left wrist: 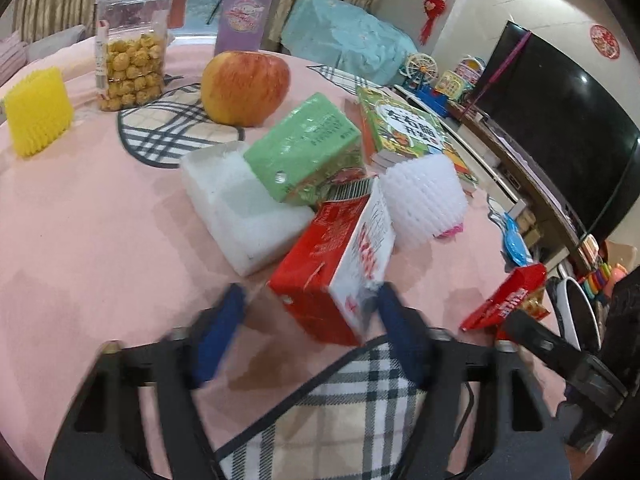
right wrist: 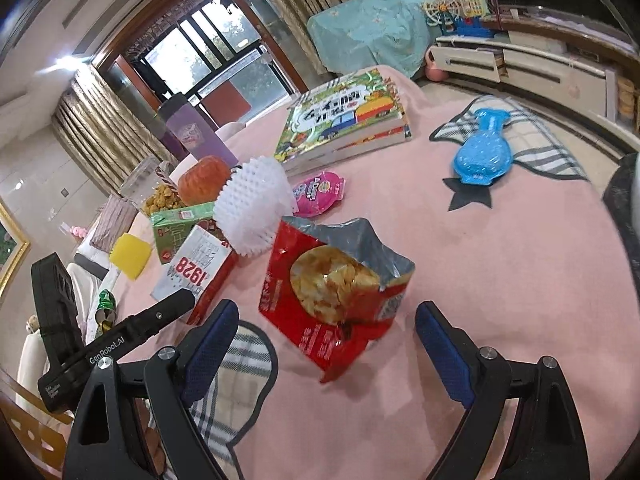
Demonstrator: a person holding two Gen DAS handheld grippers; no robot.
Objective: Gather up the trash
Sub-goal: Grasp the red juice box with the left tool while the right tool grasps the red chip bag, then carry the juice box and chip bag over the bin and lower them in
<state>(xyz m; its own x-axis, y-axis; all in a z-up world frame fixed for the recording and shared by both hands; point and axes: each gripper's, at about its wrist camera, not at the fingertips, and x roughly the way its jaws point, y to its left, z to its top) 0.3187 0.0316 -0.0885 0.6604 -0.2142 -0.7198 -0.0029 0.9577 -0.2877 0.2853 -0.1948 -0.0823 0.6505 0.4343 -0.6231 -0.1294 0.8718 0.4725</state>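
Blue-padded fingers (left wrist: 218, 334) of the left gripper (left wrist: 312, 320) stand nearest the lens, blurred, with the red-and-white carton (left wrist: 340, 268) lying tilted between them. Right-hand pad touches the carton's white face; left-hand pad stands just clear of the red face. Not a full clamp, as far as the blur allows.

Pink tablecloth (left wrist: 80, 240) spreads beneath and beyond both fingertips, a plaid patch under the jaws.

Ahead of the left fingertips, largest first: white foam block (left wrist: 240, 216), just beyond the carton; green carton (left wrist: 304, 148) leaning on the foam; apple (left wrist: 244, 88) farther out; clear snack jar (left wrist: 130, 52) and yellow foam net (left wrist: 38, 114) well out on the left-pad side; white foam net (left wrist: 424, 200) beyond the right-hand pad.

Right gripper (right wrist: 326, 316) has its fingers wide apart. Torn-open red chip bag (right wrist: 336, 292) lies between and just ahead of the tips, touching neither pad, its foil mouth turned away from the fingers.

Beyond the right fingertips: stack of picture books (right wrist: 344, 116); blue fish-shaped wrapper (right wrist: 482, 156) well out on the right-pad side; pink round packet (right wrist: 320, 192) past the bag, beside the foam net.
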